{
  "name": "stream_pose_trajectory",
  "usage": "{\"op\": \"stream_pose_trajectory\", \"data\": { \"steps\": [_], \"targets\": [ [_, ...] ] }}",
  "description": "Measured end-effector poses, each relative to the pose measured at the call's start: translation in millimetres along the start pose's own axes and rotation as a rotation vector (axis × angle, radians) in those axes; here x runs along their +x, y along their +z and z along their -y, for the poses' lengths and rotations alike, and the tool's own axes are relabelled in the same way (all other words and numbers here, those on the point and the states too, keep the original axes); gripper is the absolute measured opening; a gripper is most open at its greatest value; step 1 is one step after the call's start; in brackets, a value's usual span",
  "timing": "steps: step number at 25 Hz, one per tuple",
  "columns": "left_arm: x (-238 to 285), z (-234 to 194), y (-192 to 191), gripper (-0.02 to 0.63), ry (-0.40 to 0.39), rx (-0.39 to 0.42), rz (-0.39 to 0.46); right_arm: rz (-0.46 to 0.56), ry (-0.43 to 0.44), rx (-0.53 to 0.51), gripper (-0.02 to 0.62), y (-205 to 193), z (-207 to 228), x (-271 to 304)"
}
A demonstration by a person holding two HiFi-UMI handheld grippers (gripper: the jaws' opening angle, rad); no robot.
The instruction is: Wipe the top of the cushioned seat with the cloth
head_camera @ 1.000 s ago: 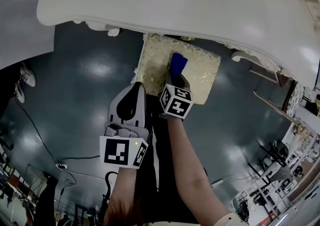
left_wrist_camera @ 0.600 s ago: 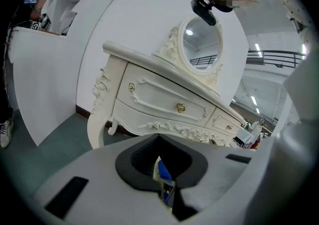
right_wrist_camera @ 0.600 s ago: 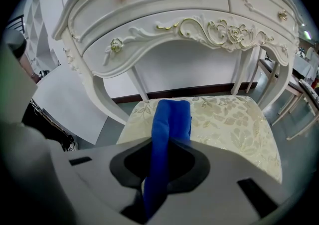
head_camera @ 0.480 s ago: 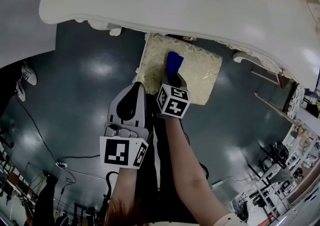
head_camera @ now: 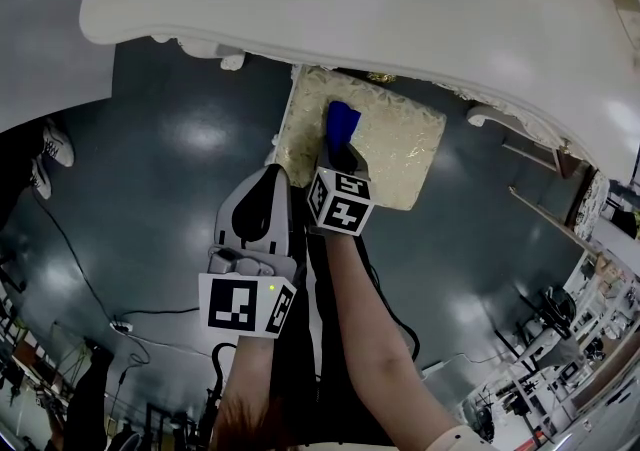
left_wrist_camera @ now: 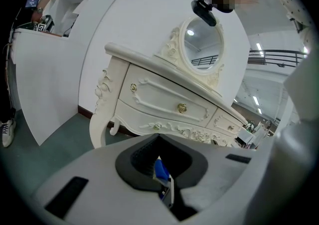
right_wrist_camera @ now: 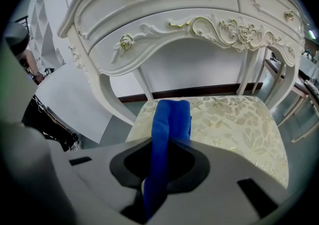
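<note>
The cushioned seat has a cream and gold leaf pattern and stands half under a white dressing table. My right gripper is shut on a blue cloth, whose free end lies on the seat's left part. In the right gripper view the cloth runs up from between the jaws of the right gripper onto the seat. My left gripper hangs shut and empty left of the seat, over the floor. In its own view the left gripper points at the table's drawers.
The dressing table's carved legs and apron overhang the seat's far side. A white panel stands at the left, with a shoe by it. A cable runs over the dark floor. Furniture and clutter crowd the right edge.
My right gripper has slid the blue cloth a little to the left across the seat. The left gripper has stayed in place.
</note>
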State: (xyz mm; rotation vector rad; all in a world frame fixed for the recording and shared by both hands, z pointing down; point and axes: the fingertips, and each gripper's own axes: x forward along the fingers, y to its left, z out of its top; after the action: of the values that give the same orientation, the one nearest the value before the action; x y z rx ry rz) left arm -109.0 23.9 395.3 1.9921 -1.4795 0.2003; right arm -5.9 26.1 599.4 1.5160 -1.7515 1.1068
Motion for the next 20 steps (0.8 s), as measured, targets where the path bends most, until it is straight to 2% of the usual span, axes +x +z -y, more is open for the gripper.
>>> {"op": "stream_pose_trajectory", "data": {
  "steps": [7, 20],
  "targets": [
    [-4, -1, 1, -0.002, 0.004, -0.006, 0.003, 0.011, -0.004, 0.005, 0.061, 2, -4, -1],
    [-8, -13, 2, -0.002, 0.014, -0.018, 0.014, 0.023, 0.040, 0.001, 0.061, 1, -27, 6]
  ]
}}
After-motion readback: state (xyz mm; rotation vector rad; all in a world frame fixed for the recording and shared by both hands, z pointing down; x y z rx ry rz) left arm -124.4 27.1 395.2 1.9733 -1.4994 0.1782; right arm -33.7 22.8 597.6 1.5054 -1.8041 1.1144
